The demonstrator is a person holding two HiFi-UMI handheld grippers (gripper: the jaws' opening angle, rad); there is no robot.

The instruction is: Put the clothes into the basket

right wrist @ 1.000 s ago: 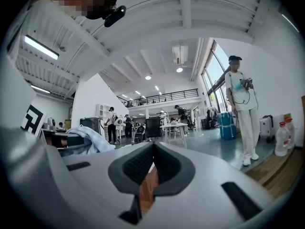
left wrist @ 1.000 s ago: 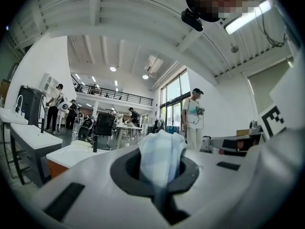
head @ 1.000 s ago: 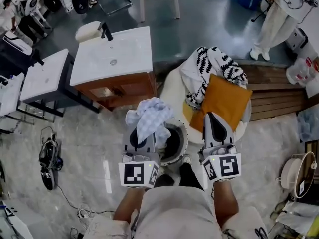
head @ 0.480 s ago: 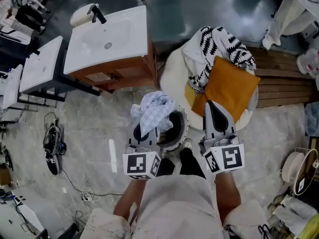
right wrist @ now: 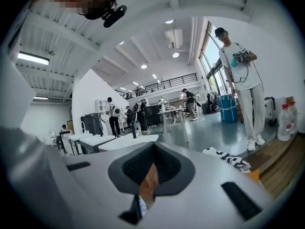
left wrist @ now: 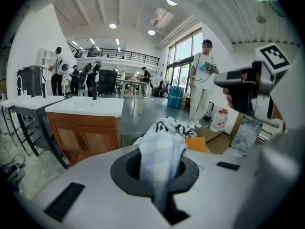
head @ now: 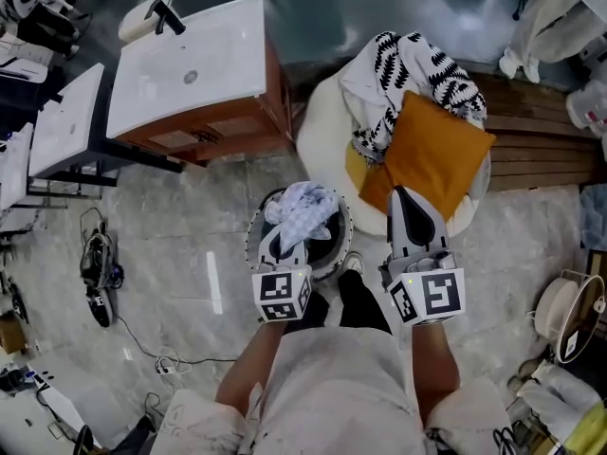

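My left gripper [head: 290, 239] is shut on a pale blue-and-white checked cloth [head: 304, 210]. The cloth hangs bunched right over the round dark basket [head: 252, 245] on the floor. In the left gripper view the cloth [left wrist: 162, 151] fills the gap between the jaws of the left gripper [left wrist: 164, 187]. My right gripper [head: 406, 205] is shut and empty, hovering beside the basket by the edge of an orange cushion [head: 434, 152]. A black-and-white patterned garment [head: 410, 72] lies on the white round seat [head: 322, 136] behind it. In the right gripper view the right gripper [right wrist: 143, 197] shows its jaws closed together.
A white washbasin on a wooden cabinet [head: 190, 74] stands at the back left. A wooden platform [head: 536, 164] lies to the right. A person in pale clothes [head: 560, 12] stands at the top right. Cables and a device [head: 97, 275] lie on the floor at left.
My left gripper has dropped with the checked cloth, from above the basket down to its rim. The right gripper has sunk a little and stays shut.
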